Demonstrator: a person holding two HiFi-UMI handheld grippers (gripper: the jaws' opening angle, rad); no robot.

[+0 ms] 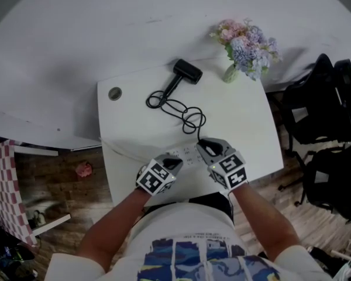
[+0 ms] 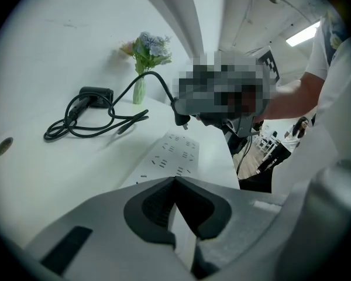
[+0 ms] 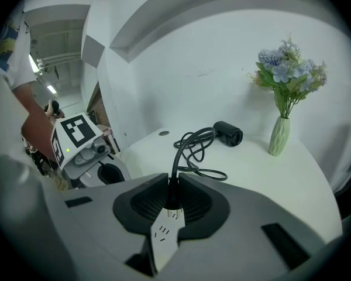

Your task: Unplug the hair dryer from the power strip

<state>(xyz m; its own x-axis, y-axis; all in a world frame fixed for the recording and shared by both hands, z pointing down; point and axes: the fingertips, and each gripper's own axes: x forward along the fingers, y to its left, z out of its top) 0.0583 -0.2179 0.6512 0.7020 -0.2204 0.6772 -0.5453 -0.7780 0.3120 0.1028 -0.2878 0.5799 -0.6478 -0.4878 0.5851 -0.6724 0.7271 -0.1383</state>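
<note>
The black hair dryer [image 1: 187, 71] [image 3: 228, 133] lies at the back of the white table [image 1: 245, 127]. Its cord [image 1: 184, 113] loops forward to the black plug [image 3: 172, 193]. My right gripper [image 1: 207, 148] [image 3: 172, 201] is shut on that plug. The plug hangs just above the white power strip [image 1: 187, 155] [image 3: 164, 239] with its prongs bare. In the left gripper view the plug [image 2: 181, 120] hovers over the strip [image 2: 175, 154]. My left gripper [image 1: 172, 161] [image 2: 175, 183] is shut, its tips over the strip's near left end.
A vase of flowers [image 1: 245, 45] [image 3: 284, 98] stands at the table's back right corner. A round cable hole [image 1: 115, 93] sits at the back left. Black chairs [image 1: 322, 116] stand right of the table. The wall runs close behind.
</note>
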